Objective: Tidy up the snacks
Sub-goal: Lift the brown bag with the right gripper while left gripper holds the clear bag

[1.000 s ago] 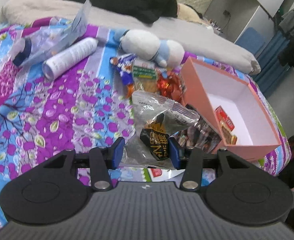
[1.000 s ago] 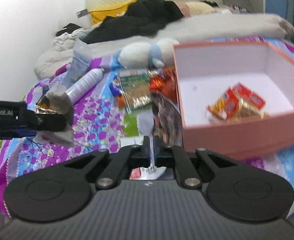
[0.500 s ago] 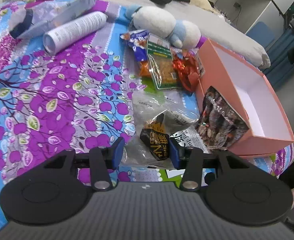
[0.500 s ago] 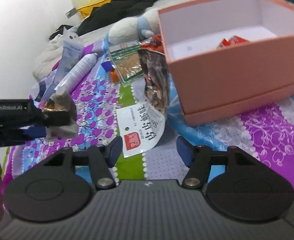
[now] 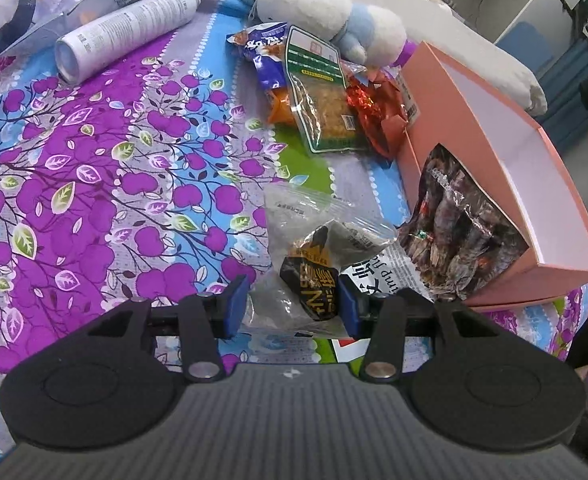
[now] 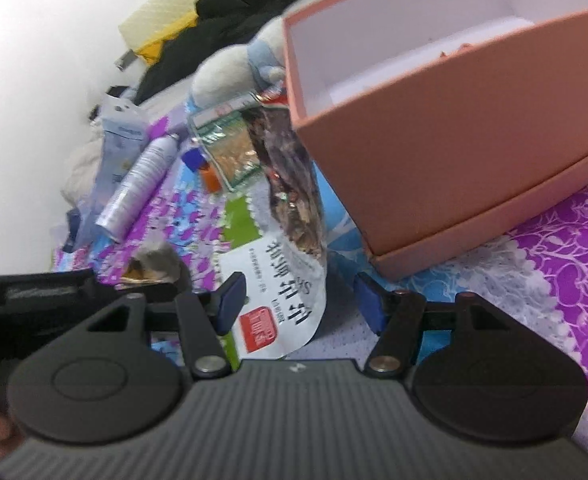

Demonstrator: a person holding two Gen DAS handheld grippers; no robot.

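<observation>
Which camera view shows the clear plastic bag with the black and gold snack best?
The left wrist view: the clear plastic bag sits close and sharp between the left gripper pads, label readable. The right wrist view shows only a blurred crumpled bit of it.

Your snacks lie on the bedspread [image 5: 93, 208], left of the box [image 5: 506, 184].

Seen from your left gripper [image 5: 291, 308]: a clear bag [image 5: 314, 256] sits between its fingers at 6 o'clock. At 3 o'clock a dried-snack pack [image 5: 454, 236] leans on the box's near wall. At 12 o'clock 3 packets [image 5: 322, 96] overlap, with a plush toy [image 5: 326, 12] behind them. At 10 o'clock a spray can [image 5: 125, 34] lies on its side, a pouch [image 5: 53, 12] behind it. From your right gripper [image 6: 300, 304], the same pack lies between the fingers, untouched.
</observation>
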